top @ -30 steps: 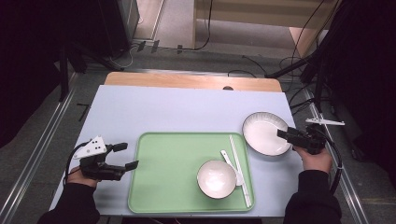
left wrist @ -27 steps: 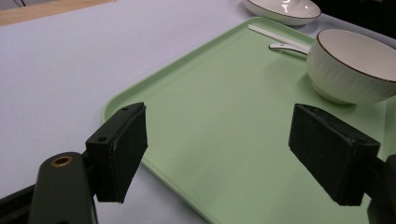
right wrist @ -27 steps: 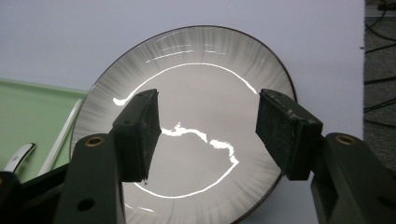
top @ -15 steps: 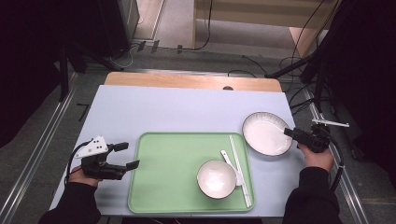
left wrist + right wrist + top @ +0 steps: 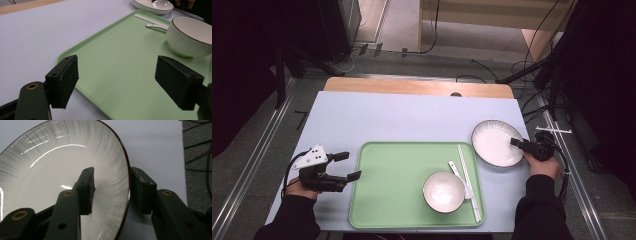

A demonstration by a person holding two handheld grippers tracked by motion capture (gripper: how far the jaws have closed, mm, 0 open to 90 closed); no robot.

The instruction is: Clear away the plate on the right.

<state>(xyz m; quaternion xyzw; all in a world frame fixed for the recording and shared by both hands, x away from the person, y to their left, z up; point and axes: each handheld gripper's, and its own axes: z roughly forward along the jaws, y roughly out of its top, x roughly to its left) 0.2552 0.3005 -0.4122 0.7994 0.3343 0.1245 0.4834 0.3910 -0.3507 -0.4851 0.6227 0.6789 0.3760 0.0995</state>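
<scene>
Overhead, a pale blue table (image 5: 412,117) stands amid dark, cable-strewn floor (image 5: 452,62).

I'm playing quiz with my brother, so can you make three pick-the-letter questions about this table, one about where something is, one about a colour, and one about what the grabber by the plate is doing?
1. Where is the bowl?
A. on the tray
B. on the bare table
C. on the plate

2. What colour is the tray?
A. blue
B. green
C. red

3. How do the right gripper's jaws stand at the plate?
A. shut beside it
B. one on each side of its rim
C. far from it

Answers: 1 A, the bowl sits on the tray's right part. 2 B, it is light green. 3 B, the right gripper view shows the rim between the jaws, which have just been closing.
</scene>
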